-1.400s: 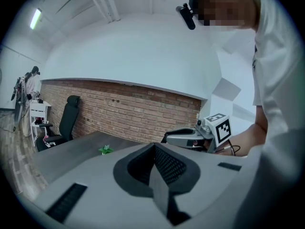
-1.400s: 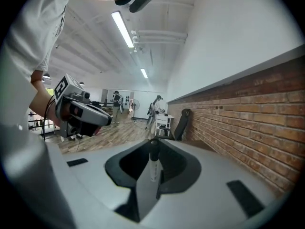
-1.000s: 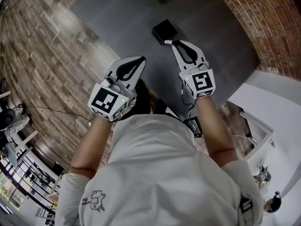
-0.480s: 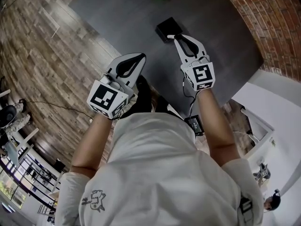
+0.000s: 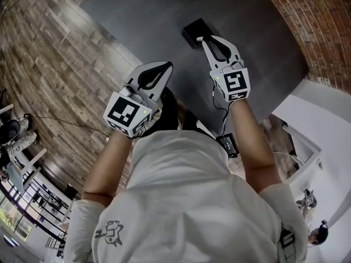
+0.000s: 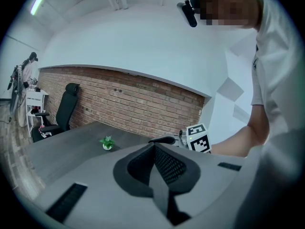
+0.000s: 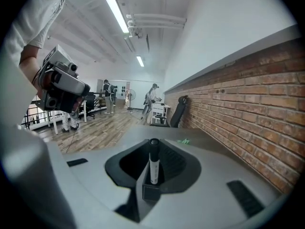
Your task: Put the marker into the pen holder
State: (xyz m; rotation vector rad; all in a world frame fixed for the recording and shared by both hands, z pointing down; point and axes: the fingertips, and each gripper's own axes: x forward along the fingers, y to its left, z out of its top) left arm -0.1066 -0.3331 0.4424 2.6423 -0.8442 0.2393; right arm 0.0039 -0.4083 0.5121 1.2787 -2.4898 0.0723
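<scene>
Well inside table (image 5: 137, 15) edges, marker (image 7: 153, 166) in holder (image 5: 194, 32)

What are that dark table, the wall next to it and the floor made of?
The dark grey rectangular table looks like matt laminate or painted board: even colour, soft sheen, no grain. The reddish wall is bare brick, mortar joints showing. The brown floor looks like wood planks or wood-look laminate: streaked boards with seams.
</scene>
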